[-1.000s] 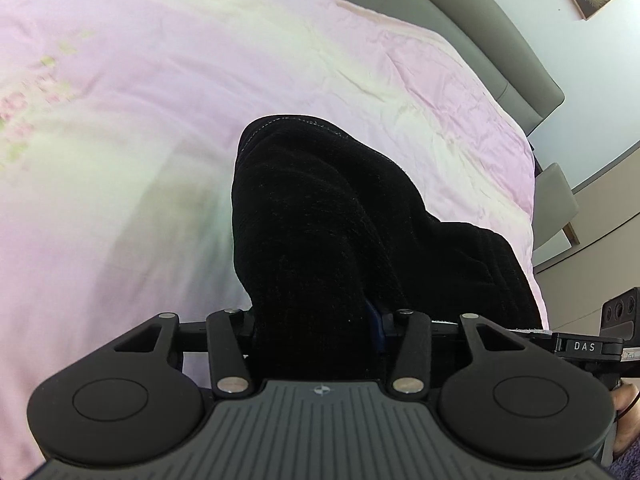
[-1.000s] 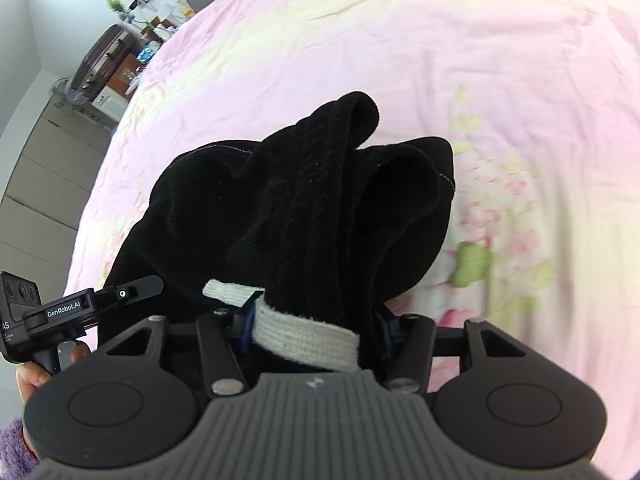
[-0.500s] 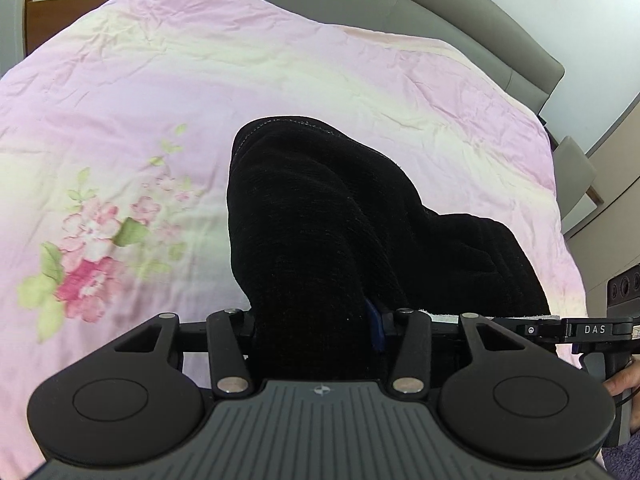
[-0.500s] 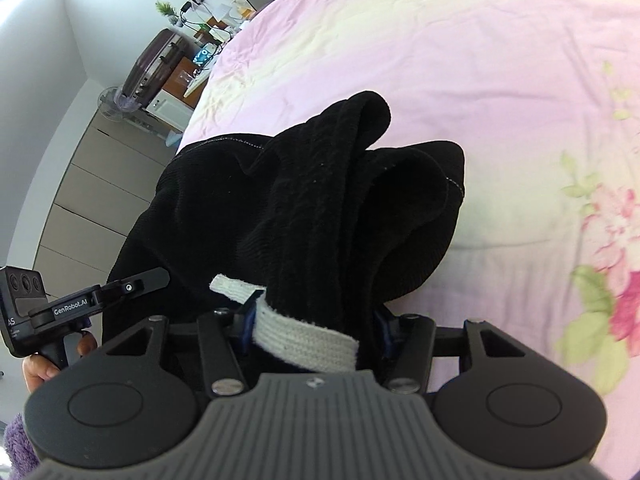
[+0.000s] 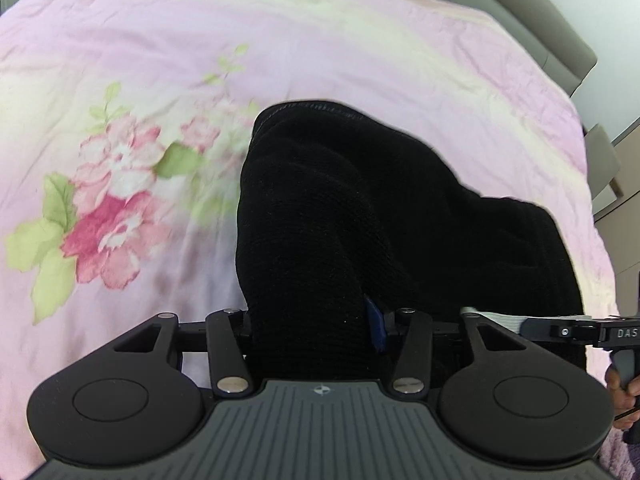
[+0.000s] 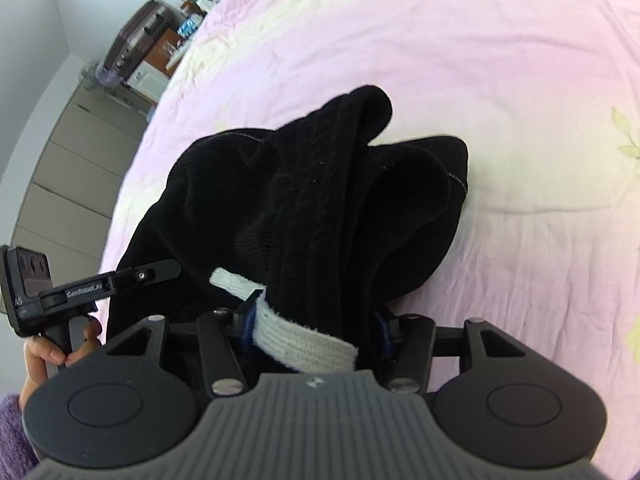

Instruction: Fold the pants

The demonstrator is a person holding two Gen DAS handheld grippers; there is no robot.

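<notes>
The black knit pants (image 5: 340, 220) hang bunched above a pink floral bedspread (image 5: 120, 80). My left gripper (image 5: 316, 320) is shut on a thick fold of the black fabric, which hides its fingertips. My right gripper (image 6: 312, 320) is shut on the pants (image 6: 320, 208) at the white ribbed waistband (image 6: 304, 344). The right gripper shows at the right edge of the left wrist view (image 5: 592, 332), and the left gripper at the left of the right wrist view (image 6: 100, 284). The two grippers are close side by side.
The pink bedspread (image 6: 480, 60) fills both views. A grey headboard (image 5: 520, 12) runs along the far side. A suitcase (image 6: 136, 40), a cluttered desk and grey cabinets (image 6: 60, 168) stand beyond the bed's edge.
Both grippers have carried the held pants across the bed; the floral print has slid right in the left view and out of the right view. Both grips are unchanged.
</notes>
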